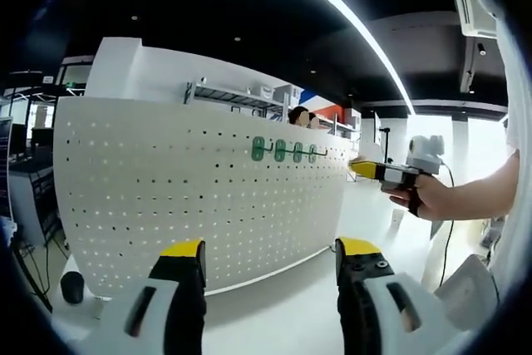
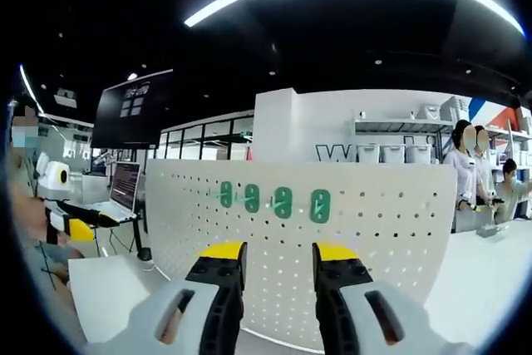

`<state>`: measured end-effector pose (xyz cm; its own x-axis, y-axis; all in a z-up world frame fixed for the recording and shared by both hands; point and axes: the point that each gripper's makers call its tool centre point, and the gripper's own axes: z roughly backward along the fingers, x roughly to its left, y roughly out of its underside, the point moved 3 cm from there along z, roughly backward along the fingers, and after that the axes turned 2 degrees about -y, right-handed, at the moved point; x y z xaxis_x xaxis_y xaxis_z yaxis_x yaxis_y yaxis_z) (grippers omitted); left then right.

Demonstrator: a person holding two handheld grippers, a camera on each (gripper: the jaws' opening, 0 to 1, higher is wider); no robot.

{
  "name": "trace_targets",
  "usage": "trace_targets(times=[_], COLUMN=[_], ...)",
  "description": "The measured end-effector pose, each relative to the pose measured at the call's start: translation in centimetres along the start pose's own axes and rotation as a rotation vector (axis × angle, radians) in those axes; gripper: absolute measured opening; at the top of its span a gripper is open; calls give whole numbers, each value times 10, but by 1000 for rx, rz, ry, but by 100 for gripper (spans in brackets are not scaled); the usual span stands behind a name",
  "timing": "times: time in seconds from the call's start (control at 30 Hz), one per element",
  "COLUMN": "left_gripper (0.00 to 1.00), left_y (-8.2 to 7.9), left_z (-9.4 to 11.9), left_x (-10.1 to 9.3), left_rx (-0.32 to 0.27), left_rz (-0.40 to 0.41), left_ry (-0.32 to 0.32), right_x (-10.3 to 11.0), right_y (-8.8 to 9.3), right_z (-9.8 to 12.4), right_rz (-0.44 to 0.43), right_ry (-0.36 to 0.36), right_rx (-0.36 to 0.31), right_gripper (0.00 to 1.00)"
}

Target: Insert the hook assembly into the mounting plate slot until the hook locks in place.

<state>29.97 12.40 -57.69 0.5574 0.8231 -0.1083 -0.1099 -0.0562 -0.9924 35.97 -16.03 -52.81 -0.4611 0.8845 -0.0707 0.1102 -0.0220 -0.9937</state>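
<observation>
Four green hooks (image 2: pixel 270 200), seemingly on pegboard (image 2: pixel 374 230)

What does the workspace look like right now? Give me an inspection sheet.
Surface: white table.
Job's things: upright white pegboard; four green hooks in a row near its top.
Clutter: dark object at the pegboard's left foot.
Grippers: left hand-held gripper open, empty; right hand-held gripper open, empty, facing the hooks.
Cables: one hanging by the person's hand.
Surroundings: shelving, laptop, bystanders.
</observation>
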Motion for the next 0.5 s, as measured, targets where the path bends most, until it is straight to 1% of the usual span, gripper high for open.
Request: trace_targets(times=[0.17, 0.43, 0.5], left_gripper=[65, 66, 67], left_y=[1, 3, 4], left_z=[1, 6, 8], left_x=[1, 0, 1], left_rx=[2, 4, 6], left_rz=[-12, -30, -31], left_ry=[4, 4, 3], right_x=[8, 20, 24], right_y=[1, 9, 10], right_z=[9, 25, 30], right_rz=[-20, -29, -27], right_ry=[-17, -33, -38], right_rx=[-2, 12, 6], right_gripper=[32, 35, 36])
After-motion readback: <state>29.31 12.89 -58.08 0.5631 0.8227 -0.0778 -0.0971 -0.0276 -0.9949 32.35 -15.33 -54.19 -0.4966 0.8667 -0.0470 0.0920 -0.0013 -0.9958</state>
